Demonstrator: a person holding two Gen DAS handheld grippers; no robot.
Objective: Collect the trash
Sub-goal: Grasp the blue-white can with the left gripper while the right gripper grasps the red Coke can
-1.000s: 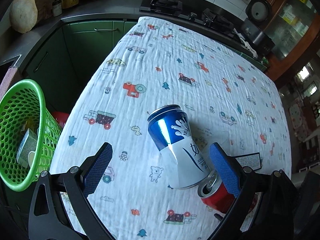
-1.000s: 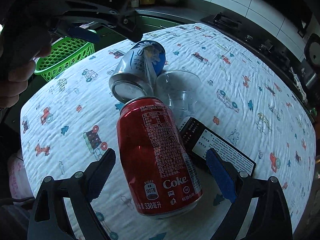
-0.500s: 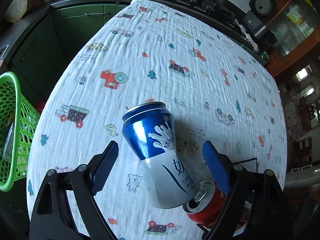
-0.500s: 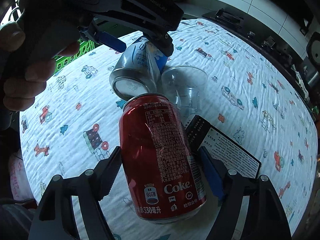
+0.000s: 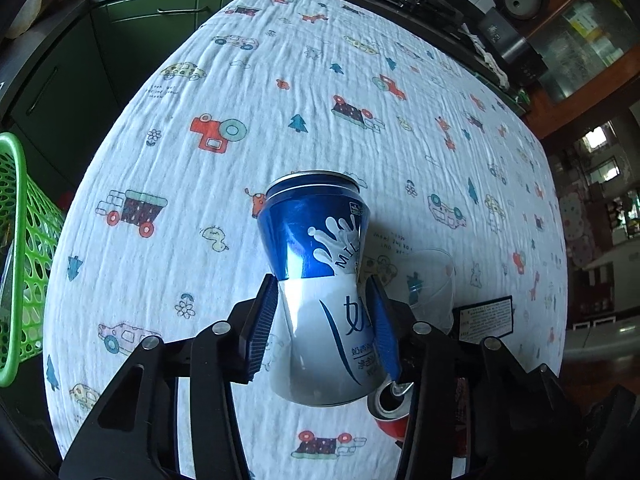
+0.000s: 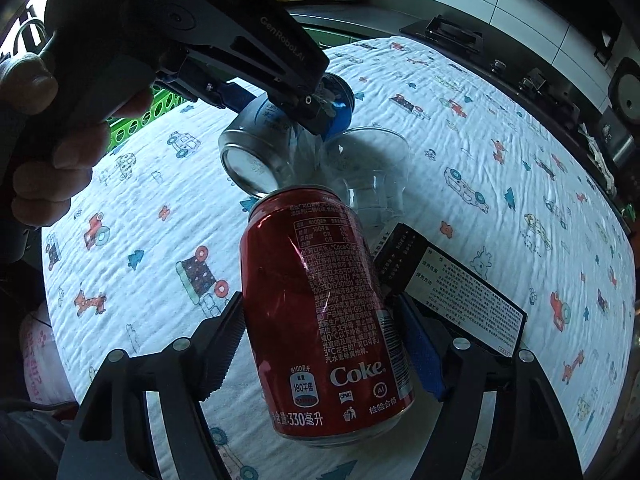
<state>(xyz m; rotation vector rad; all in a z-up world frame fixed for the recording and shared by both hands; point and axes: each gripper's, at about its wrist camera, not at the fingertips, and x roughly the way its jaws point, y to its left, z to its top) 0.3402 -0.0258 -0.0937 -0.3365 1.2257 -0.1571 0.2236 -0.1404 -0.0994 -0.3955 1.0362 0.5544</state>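
A blue and white milk can point(image 5: 316, 232) lies on the patterned tablecloth point(image 5: 224, 80). My left gripper point(image 5: 322, 284) straddles its white half. Its jaws are closing, both blue pads press on the can, and the can is pinched in at the waist. Right behind it lies a red Coke can point(image 6: 316, 248), whose open top shows in the left wrist view point(image 5: 390, 408). My right gripper point(image 6: 322, 312) is shut on the Coke can, with one pad against each side.
A clear plastic cup point(image 6: 368, 168) lies on its side touching both cans. A black printed box point(image 6: 452, 280) lies just right of the Coke can. A green mesh basket point(image 5: 20, 248) stands off the table's left edge. A person's hand point(image 6: 48, 152) holds the left gripper.
My left gripper came down over the milk can and its jaws closed from wide apart onto it, denting it. The right jaws narrowed onto the Coke can.
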